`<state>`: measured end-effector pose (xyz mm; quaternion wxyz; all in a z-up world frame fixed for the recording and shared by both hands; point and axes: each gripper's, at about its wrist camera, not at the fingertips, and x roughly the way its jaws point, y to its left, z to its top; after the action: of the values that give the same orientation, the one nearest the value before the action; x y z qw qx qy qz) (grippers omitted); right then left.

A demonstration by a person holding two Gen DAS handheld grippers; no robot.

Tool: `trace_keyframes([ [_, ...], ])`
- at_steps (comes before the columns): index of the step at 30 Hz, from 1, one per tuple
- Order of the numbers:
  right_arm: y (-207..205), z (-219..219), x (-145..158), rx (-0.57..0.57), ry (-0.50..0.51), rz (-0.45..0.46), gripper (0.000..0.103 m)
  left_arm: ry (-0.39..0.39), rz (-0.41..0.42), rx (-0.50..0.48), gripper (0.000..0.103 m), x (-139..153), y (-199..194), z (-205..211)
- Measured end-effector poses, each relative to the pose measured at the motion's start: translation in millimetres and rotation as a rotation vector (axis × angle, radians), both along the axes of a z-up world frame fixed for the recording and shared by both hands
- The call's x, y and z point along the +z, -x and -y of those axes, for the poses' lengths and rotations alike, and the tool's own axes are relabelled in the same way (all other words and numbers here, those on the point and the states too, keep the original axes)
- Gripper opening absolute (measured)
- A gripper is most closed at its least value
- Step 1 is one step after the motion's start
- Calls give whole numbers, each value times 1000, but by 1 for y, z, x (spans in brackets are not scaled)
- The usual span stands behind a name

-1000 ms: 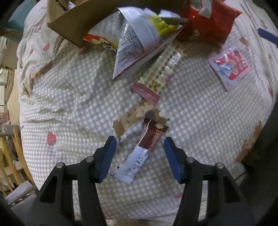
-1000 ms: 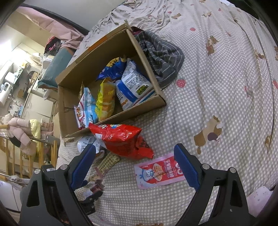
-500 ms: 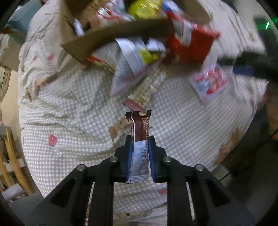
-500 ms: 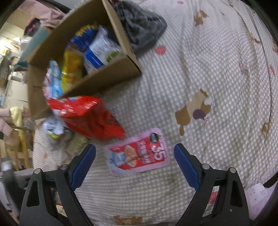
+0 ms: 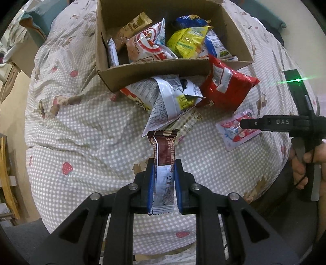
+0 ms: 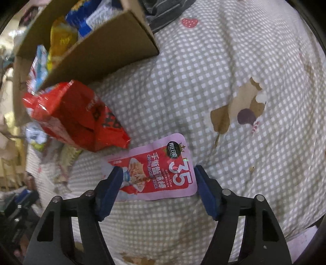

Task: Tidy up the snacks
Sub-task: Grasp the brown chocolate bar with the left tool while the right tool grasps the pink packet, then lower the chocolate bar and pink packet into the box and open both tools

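Covered by a checked quilt (image 5: pixel 97 126) printed with strawberries and bears. Bore a cardboard box (image 5: pixel 154 74) full of snack packets, standing toward the far side. Held a red bag (image 5: pixel 228 89) leaning against the box's near wall, with a silver packet (image 5: pixel 165 104) beside it, partly tucked under that wall. Carried a beige checked packet (image 5: pixel 188 122) half hidden beneath the silver one. Supported a pink pouch (image 6: pixel 159 173) lying flat just beside the red bag (image 6: pixel 73 116), apart from the box (image 6: pixel 97 55). Had a grey striped cloth (image 6: pixel 163 14) bunched against the box's far corner.
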<state>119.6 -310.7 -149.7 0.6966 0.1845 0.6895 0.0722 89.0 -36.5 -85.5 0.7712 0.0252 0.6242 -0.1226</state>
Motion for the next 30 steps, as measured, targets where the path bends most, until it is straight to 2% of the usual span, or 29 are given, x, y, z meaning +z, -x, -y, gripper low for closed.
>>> trace_keyframes([
  [3, 6, 4, 0, 17, -36, -4, 52, 5, 9, 2, 15, 3, 3, 4],
  [6, 9, -5, -6, 56, -42, -39, 51, 6, 11, 5, 15, 3, 5, 5],
  [10, 8, -2, -18, 23, -31, -63, 51, 3, 9, 12, 15, 4, 5, 3],
  [12, 7, -4, -19, 42, -28, -60, 53, 5, 8, 12, 15, 3, 5, 2],
  [14, 7, -8, -18, 64, -10, -49, 48, 1, 11, 10, 15, 2, 5, 4],
  [16, 8, -23, -8, 68, 3, -25, 25, -2, 16, 10, 15, 1, 4, 4],
  [18, 12, -22, 4, 60, -38, 1, 11, -6, 20, 13, 15, 1, 4, 3],
  [25, 29, -30, 43, 60, -253, 98, 10, 8, 26, 54, 15, 4, 1, -7],
  [30, 26, -53, 42, 105, -317, 97, 12, 10, 24, 59, 15, 5, 0, -12],
])
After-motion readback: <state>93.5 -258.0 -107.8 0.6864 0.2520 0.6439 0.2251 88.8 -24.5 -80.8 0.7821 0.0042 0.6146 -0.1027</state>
